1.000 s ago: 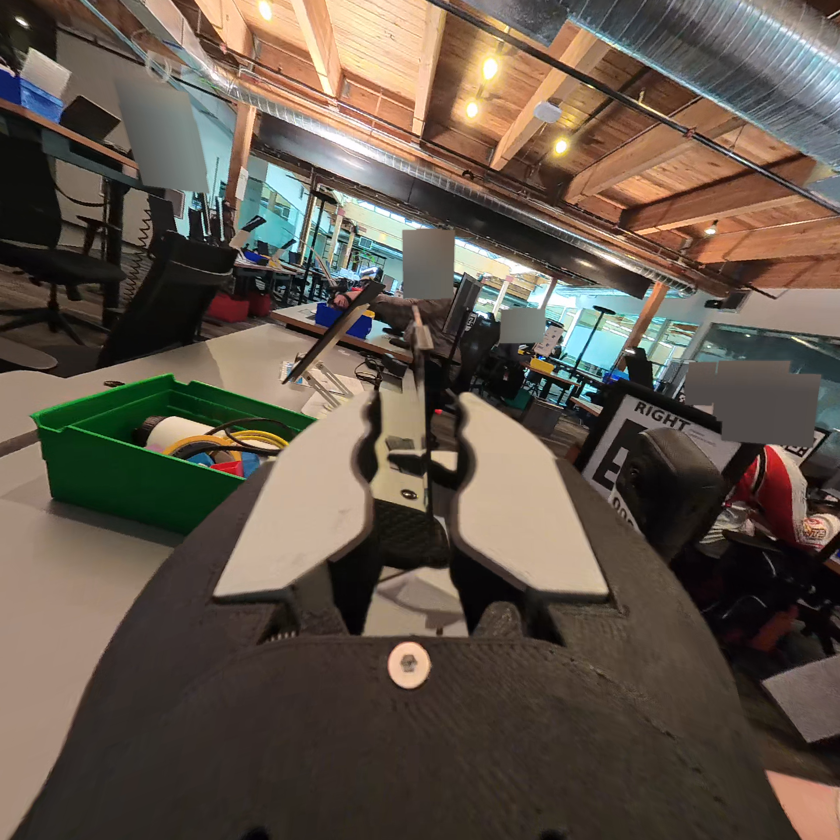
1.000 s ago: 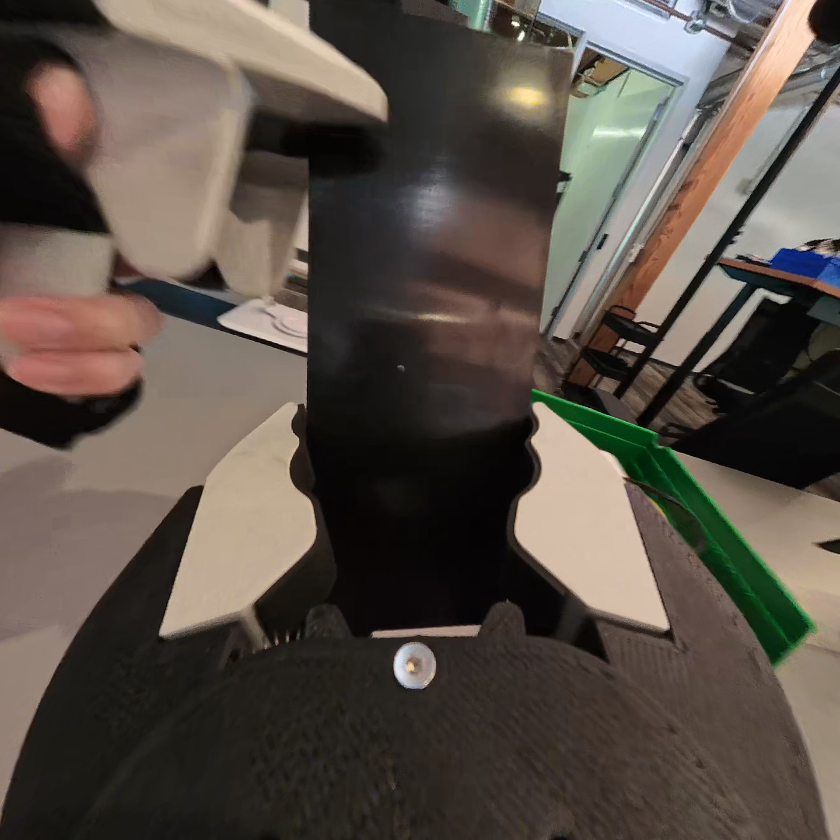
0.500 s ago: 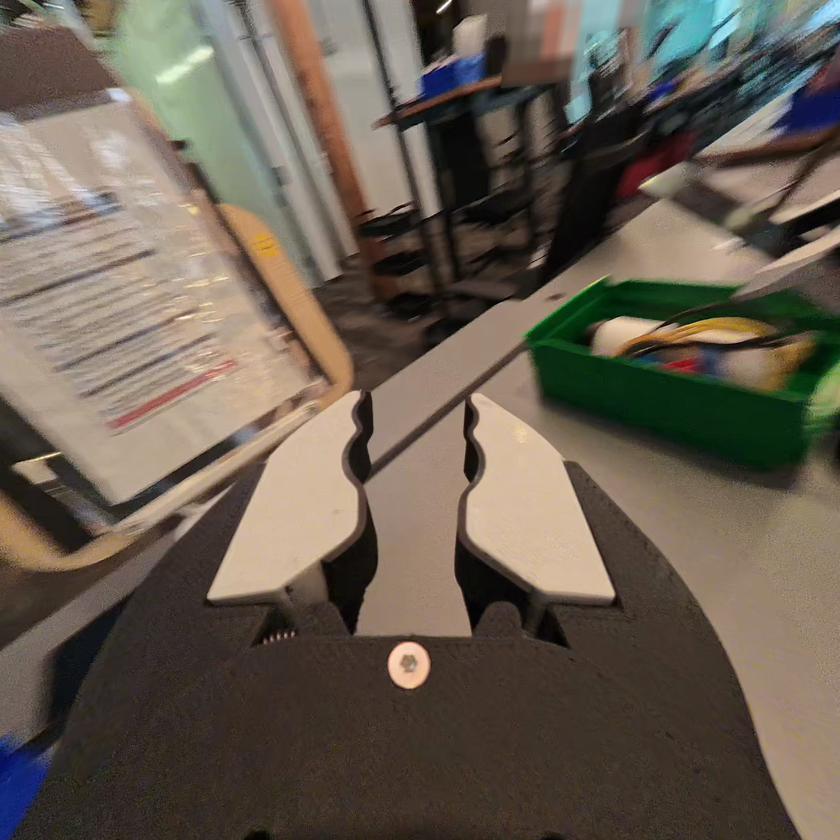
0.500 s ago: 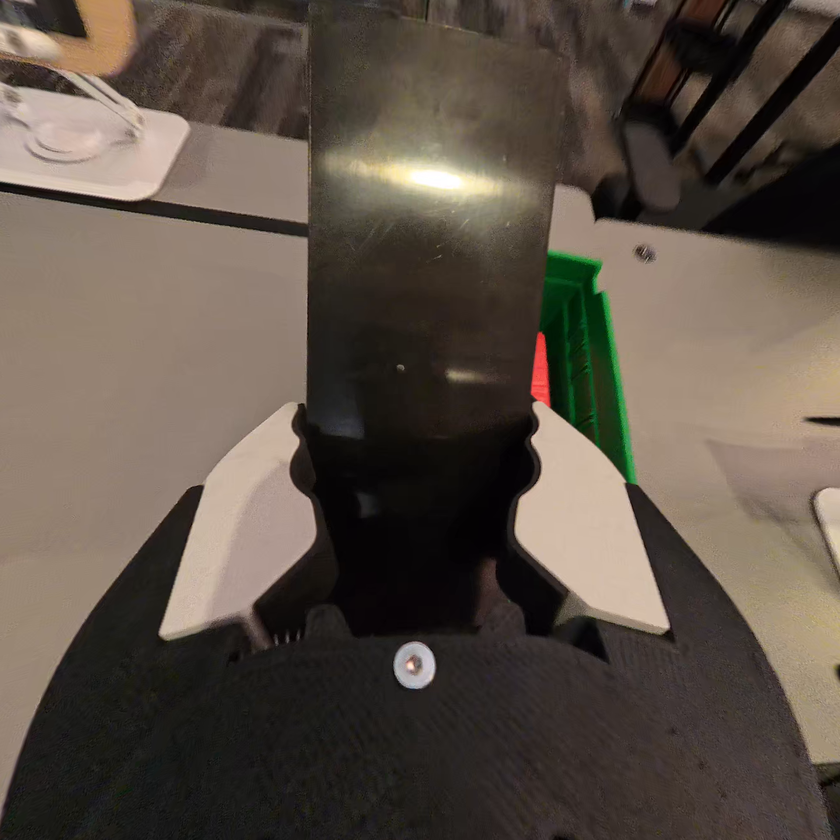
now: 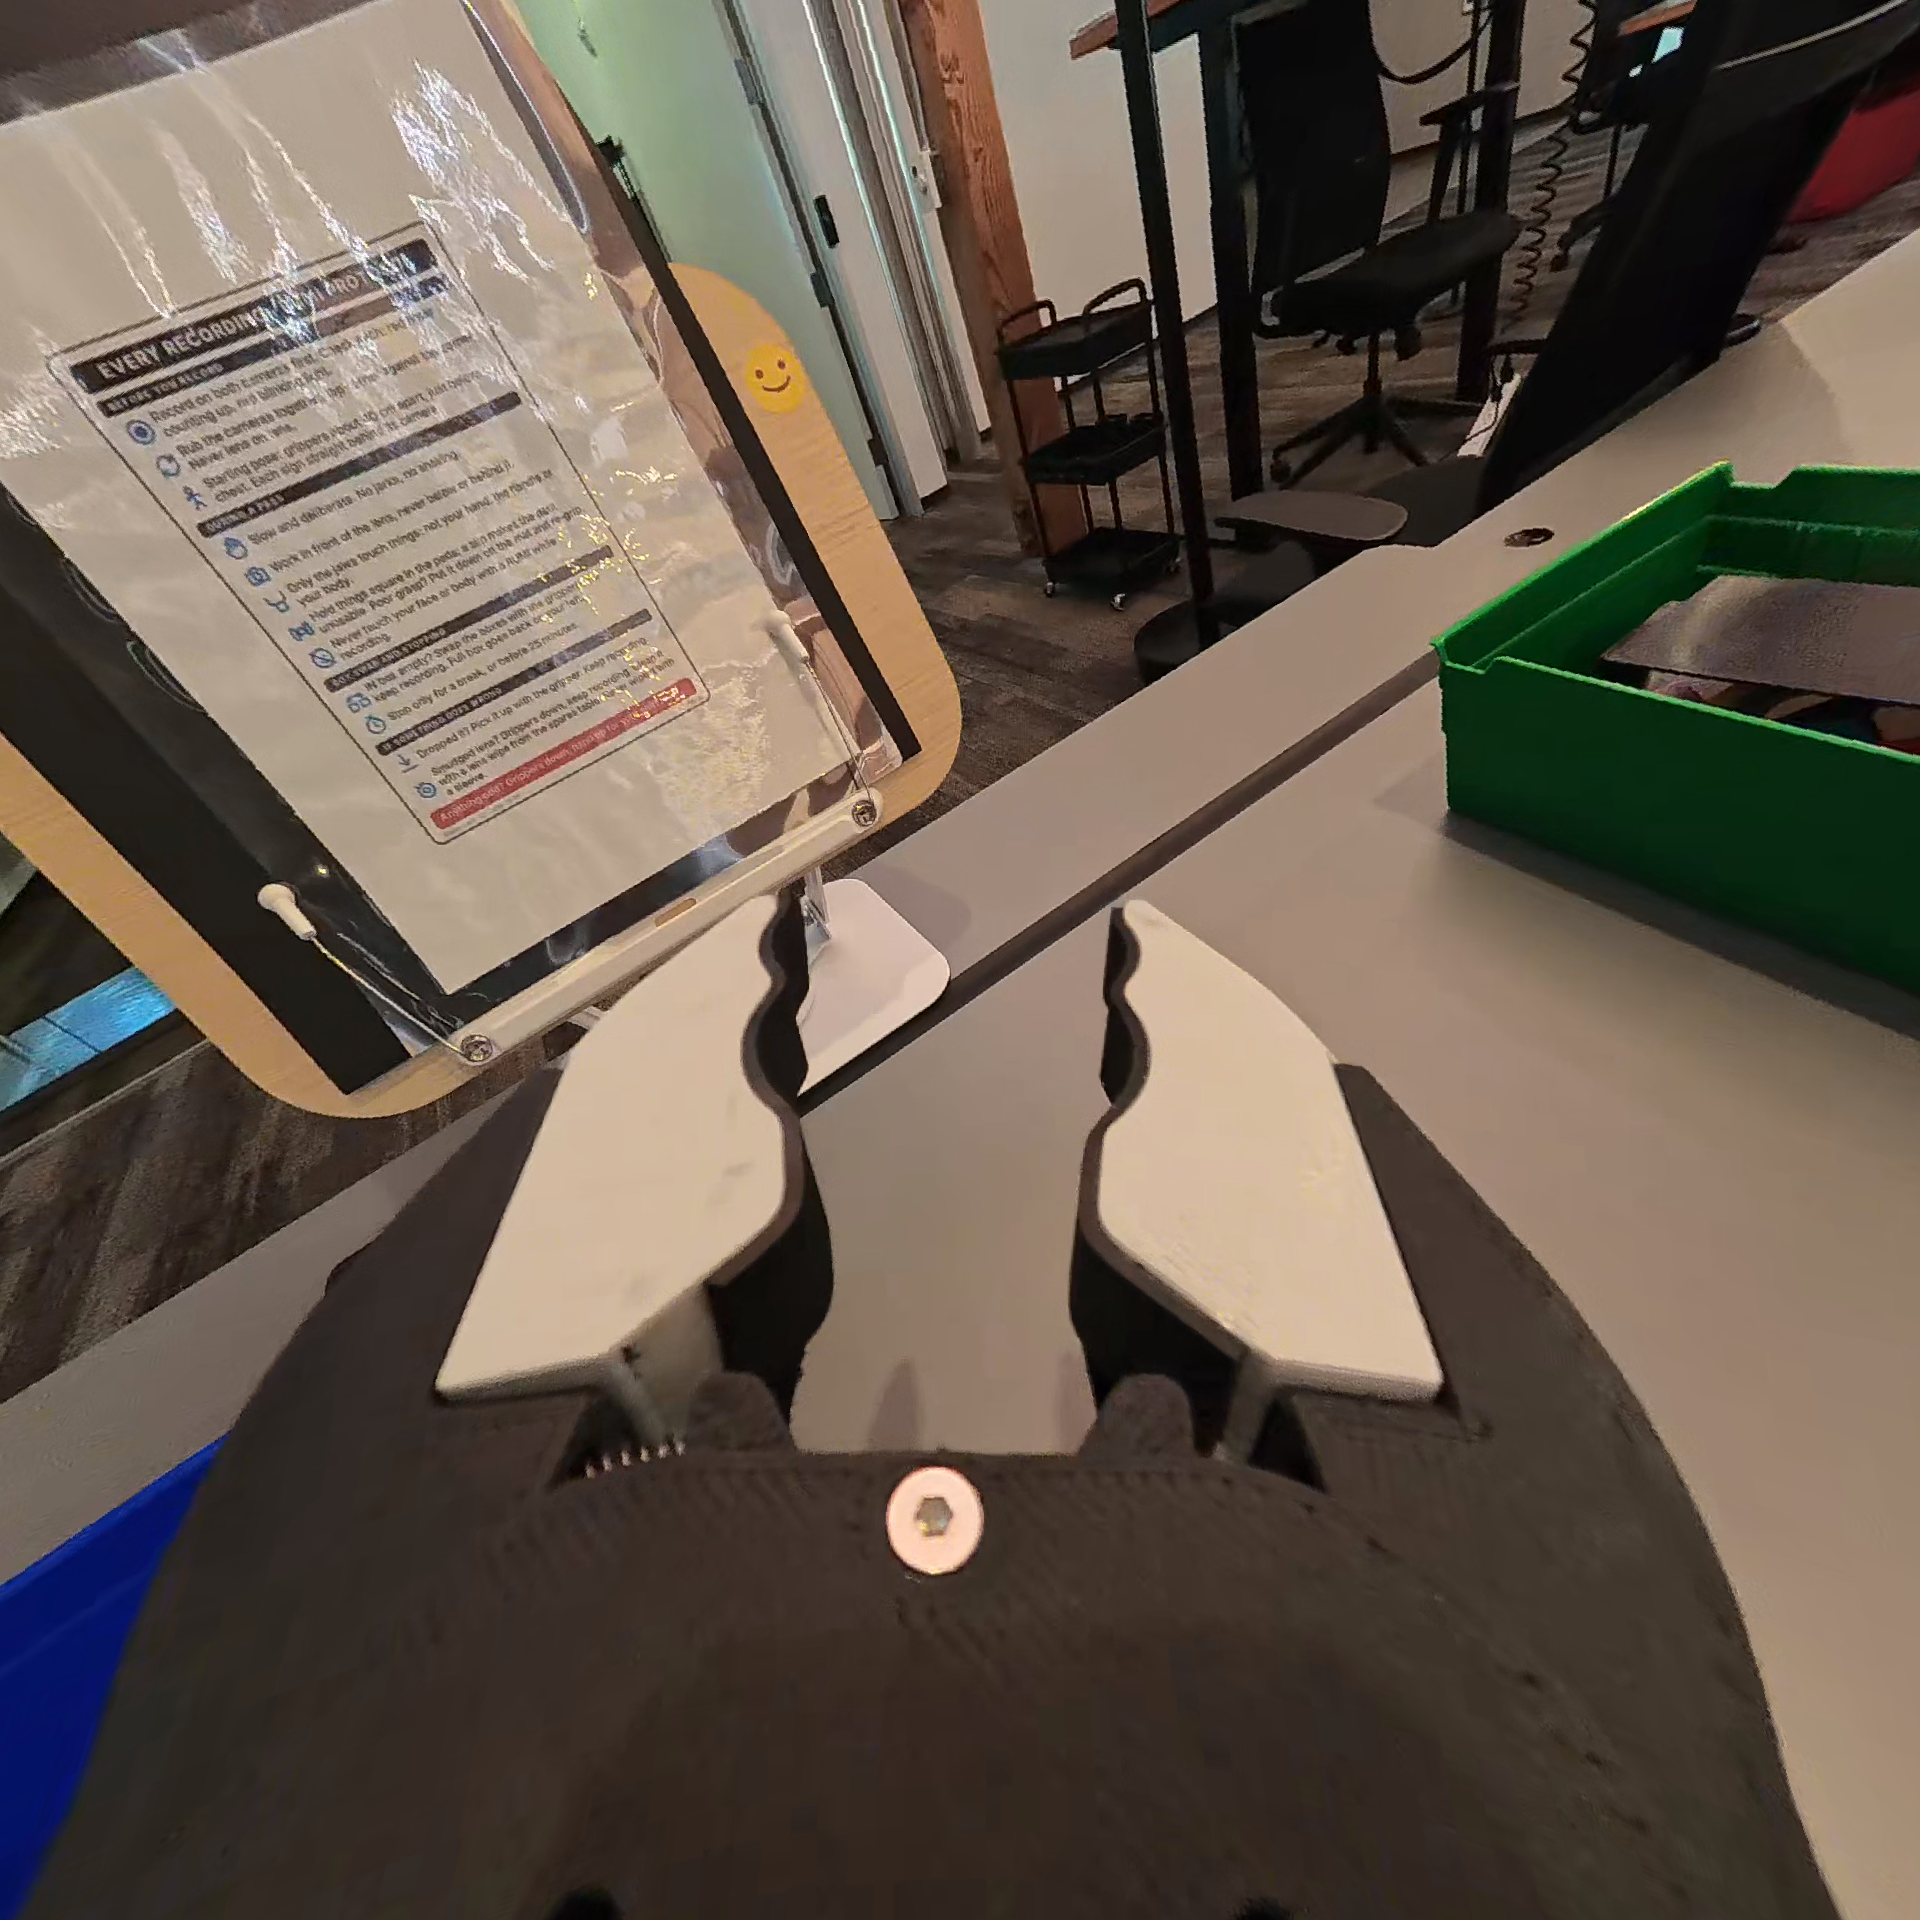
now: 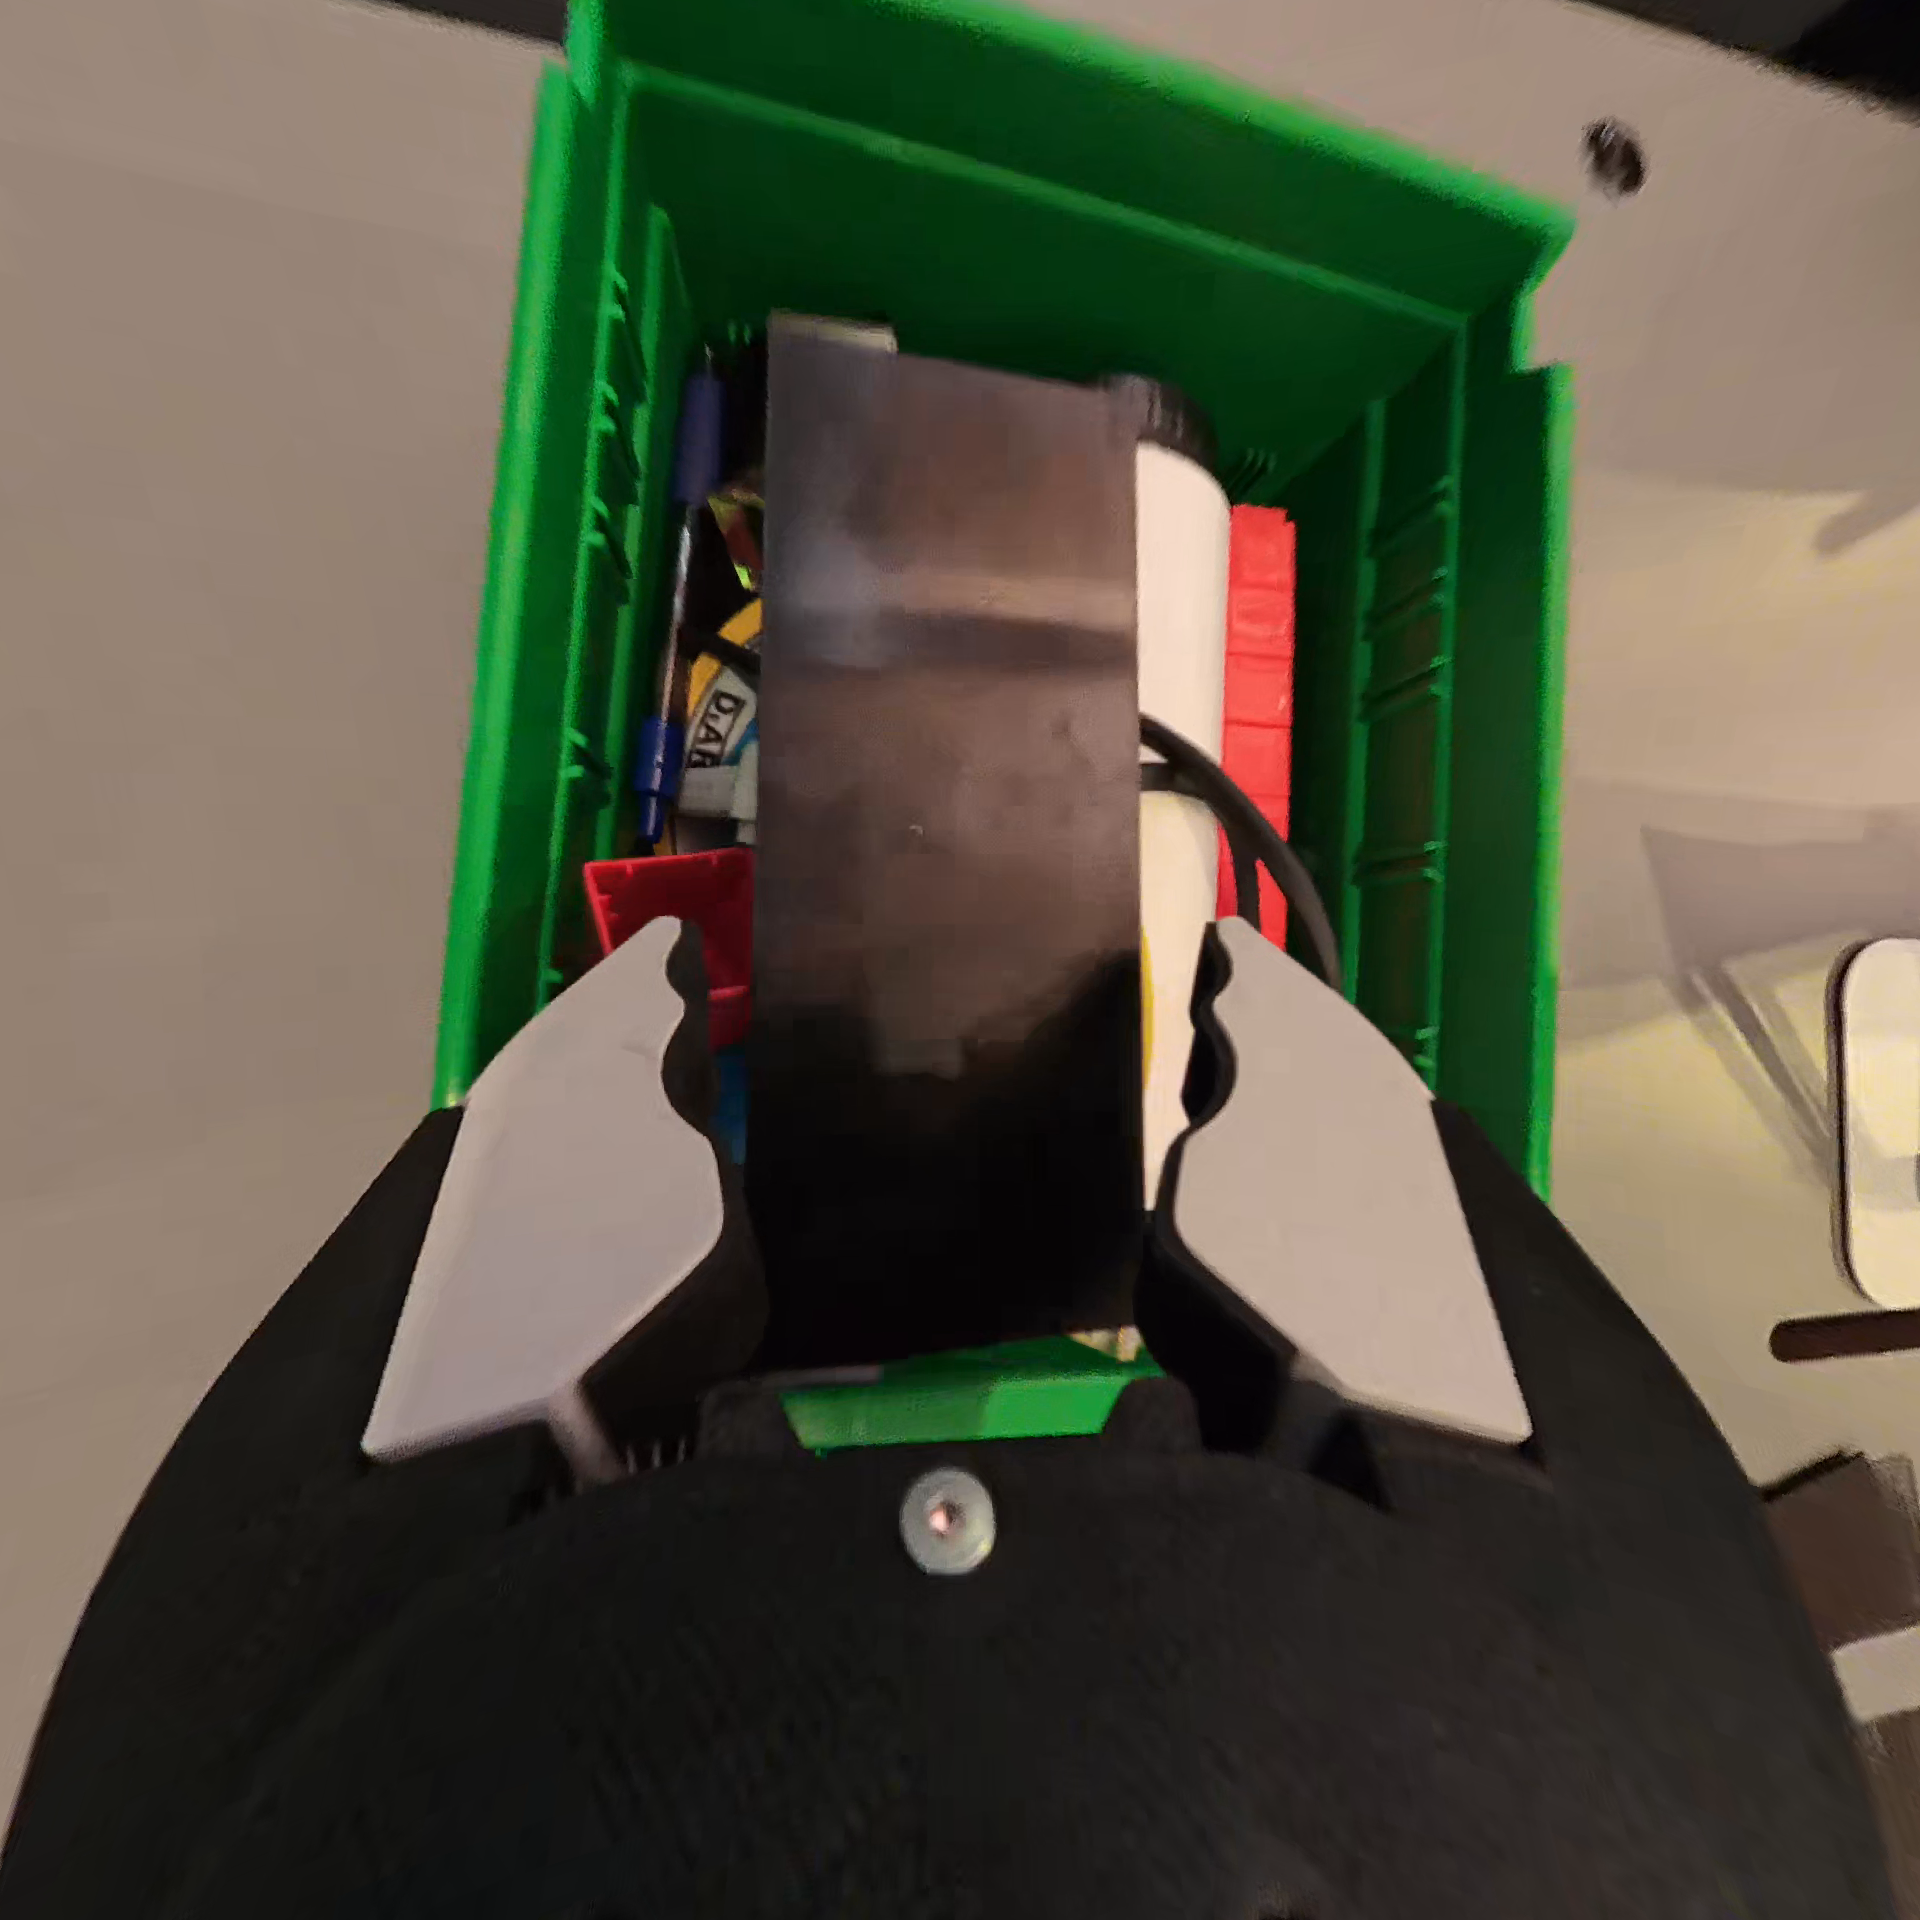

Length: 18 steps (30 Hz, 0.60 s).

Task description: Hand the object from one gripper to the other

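Note:
The object is a flat black rectangular plate (image 6: 945, 675). It lies on top of the items inside the green bin (image 6: 1039, 229). My right gripper (image 6: 951, 935) hovers straight above the bin and is open, with a gap between each finger and the plate's edges. In the left wrist view the plate (image 5: 1787, 644) shows lying in the bin (image 5: 1662, 748) at the far right. My left gripper (image 5: 951, 914) is open and empty above the grey table (image 5: 1351, 987), well away from the bin.
A tilted sign stand with a laminated sheet (image 5: 416, 582) stands just ahead-left of the left gripper. A blue bin (image 5: 62, 1662) is at the lower left. The green bin also holds a white cylinder (image 6: 1179, 623), red blocks (image 6: 1259, 623) and cables. Office chairs stand beyond the table.
The left gripper let go of the plate, swung left toward the sign stand and opened wider. The right gripper carried the plate down over the green bin and opened; the plate now lies in it.

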{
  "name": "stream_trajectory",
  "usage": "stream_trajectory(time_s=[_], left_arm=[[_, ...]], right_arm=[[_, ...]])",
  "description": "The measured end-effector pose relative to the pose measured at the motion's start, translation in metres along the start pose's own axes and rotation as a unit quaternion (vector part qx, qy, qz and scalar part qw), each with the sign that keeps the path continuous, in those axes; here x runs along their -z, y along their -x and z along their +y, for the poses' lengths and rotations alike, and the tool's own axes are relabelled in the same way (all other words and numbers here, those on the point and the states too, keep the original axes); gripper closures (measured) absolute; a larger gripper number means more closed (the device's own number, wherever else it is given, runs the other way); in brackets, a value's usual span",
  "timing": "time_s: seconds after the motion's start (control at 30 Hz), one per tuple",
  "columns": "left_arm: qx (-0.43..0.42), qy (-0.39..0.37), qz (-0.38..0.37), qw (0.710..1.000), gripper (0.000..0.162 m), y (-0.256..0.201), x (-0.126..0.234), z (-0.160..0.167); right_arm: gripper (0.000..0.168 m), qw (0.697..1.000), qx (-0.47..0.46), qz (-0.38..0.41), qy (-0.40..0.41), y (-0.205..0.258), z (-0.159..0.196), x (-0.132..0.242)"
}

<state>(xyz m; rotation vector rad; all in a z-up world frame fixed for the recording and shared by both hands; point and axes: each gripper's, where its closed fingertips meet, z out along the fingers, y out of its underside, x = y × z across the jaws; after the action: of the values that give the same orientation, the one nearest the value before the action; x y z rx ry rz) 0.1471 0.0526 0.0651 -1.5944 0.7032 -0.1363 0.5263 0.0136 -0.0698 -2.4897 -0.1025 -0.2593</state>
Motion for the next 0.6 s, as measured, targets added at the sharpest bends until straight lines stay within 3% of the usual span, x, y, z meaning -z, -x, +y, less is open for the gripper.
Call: stream_trajectory(time_s=[0.17, 0.27, 0.37, 0.43, 0.53, 0.6], left_arm=[[0.013, 0.063, 0.019, 0.998, 0.095, 0.020, 0.025, 0.007], [0.098, 0.104, 0.016, 0.990, 0.095, 0.075, 0.066, 0.018], [0.192, 0.153, -0.003, 0.969, 0.094, 0.146, 0.099, 0.041], [0.228, 0.218, -0.033, 0.948, 0.089, 0.197, 0.121, 0.079], [0.246, 0.375, -0.091, 0.889, 0.084, 0.260, 0.182, 0.170], [0.258, 0.411, -0.125, 0.866, 0.081, 0.287, 0.224, 0.218]], right_arm=[[0.078, 0.995, -0.016, -0.026, -0.093, -0.019, -0.012, 0.052], [0.098, 0.995, -0.012, -0.016, -0.094, -0.057, 0.003, 0.071], [0.112, 0.998, -0.044, -0.009, -0.051, -0.102, 0.030, 0.065], [0.115, 0.997, -0.070, -0.032, -0.020, -0.117, 0.049, 0.049], [0.116, 0.986, -0.119, -0.115, 0.018, -0.112, 0.072, 0.023], [0.126, 0.981, -0.132, -0.136, 0.049, -0.113, 0.086, 0.006]])
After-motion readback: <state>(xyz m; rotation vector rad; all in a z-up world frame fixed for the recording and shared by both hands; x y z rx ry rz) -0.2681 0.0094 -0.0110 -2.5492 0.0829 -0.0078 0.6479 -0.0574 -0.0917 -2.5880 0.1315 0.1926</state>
